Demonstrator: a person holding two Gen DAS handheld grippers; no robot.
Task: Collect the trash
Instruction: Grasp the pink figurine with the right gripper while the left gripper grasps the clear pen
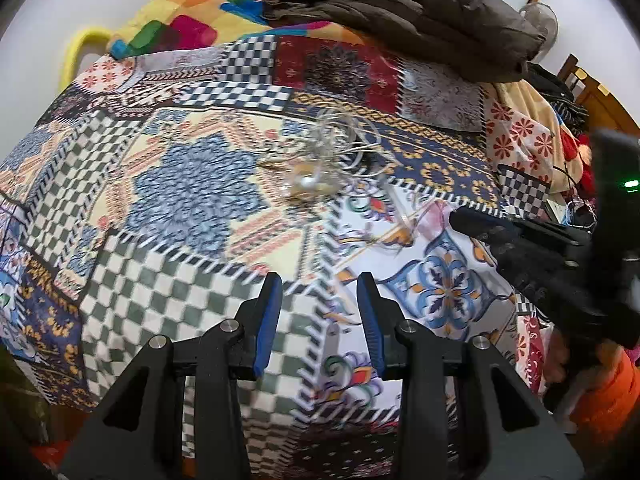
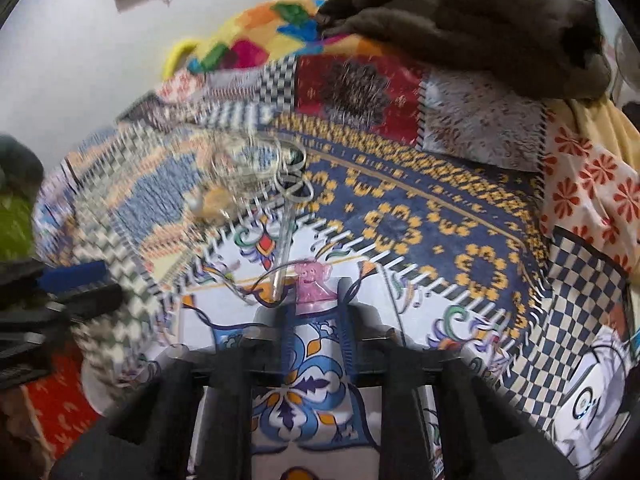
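On the patterned bedspread (image 1: 188,184) lies a tangle of clear wire with a crumpled clear wrapper (image 1: 320,160), which also shows blurred in the right wrist view (image 2: 248,176). A pink transparent wrapper (image 2: 312,284) and a clear straw (image 2: 282,256) lie just ahead of my right gripper (image 2: 314,304), whose jaws stand apart around the wrapper's near end. The pink wrapper (image 1: 430,216) also shows in the left wrist view beside the right gripper's black fingers (image 1: 480,228). My left gripper (image 1: 320,292) is open and empty over the bed's near edge.
A brown jacket (image 1: 408,12) lies at the back of the bed on a colourful blanket (image 1: 180,32). Clothes and cables are piled at the right (image 1: 568,148). A yellow chair back (image 1: 76,52) stands by the wall. Red fabric (image 2: 56,412) lies below the bed edge.
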